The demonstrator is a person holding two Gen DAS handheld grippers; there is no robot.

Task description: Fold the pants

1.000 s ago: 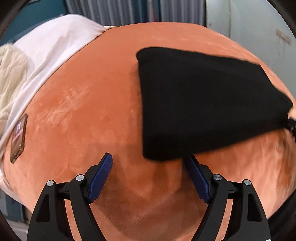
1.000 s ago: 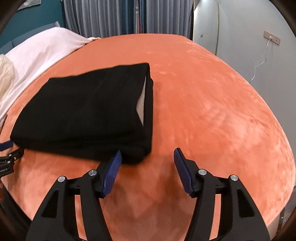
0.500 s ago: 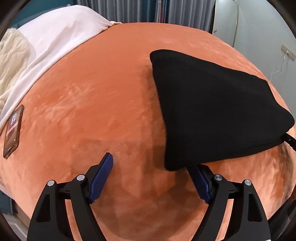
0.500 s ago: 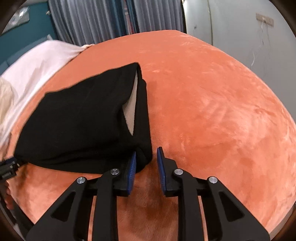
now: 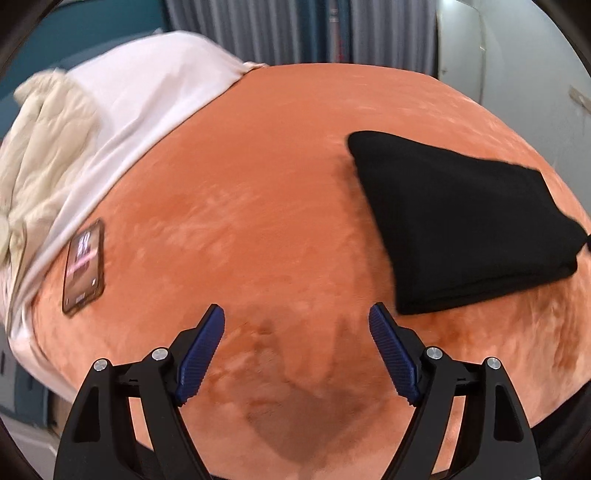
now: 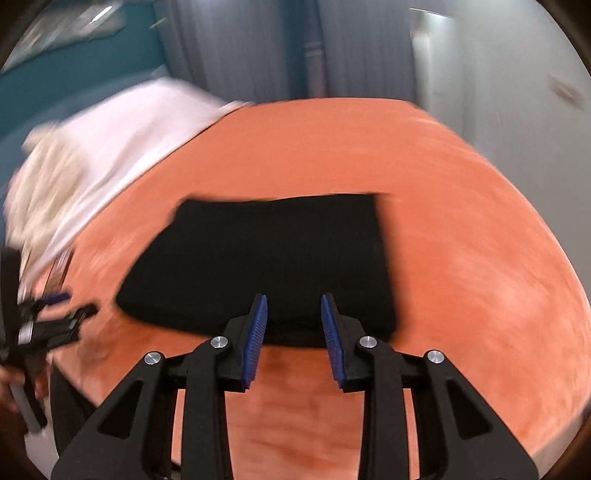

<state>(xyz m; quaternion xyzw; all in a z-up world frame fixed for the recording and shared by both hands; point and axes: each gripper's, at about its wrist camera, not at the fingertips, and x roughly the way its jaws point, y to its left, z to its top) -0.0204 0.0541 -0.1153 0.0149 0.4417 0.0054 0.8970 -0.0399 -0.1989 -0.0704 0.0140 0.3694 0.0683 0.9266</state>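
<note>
Hand-held gripper (image 6: 293, 314) over folded black pants (image 6: 266, 262)

Folded pants (image 5: 465, 221) lie flat on the blanket (image 5: 258, 184), right of centre in the left wrist view. Phone (image 5: 84, 266) lies on the blanket's left edge, well apart from the pants. Sheet (image 5: 147, 96) borders the blanket on the left, with a quilt (image 5: 40, 147) further left on it. Curtain (image 5: 295, 29) stands behind the bed. Left gripper (image 5: 296, 332) hangs over bare blanket, near the pants' front-left corner. Right gripper (image 6: 293, 321) hangs before the pants' near edge, probably not touching, jaws opening, nothing between.
</note>
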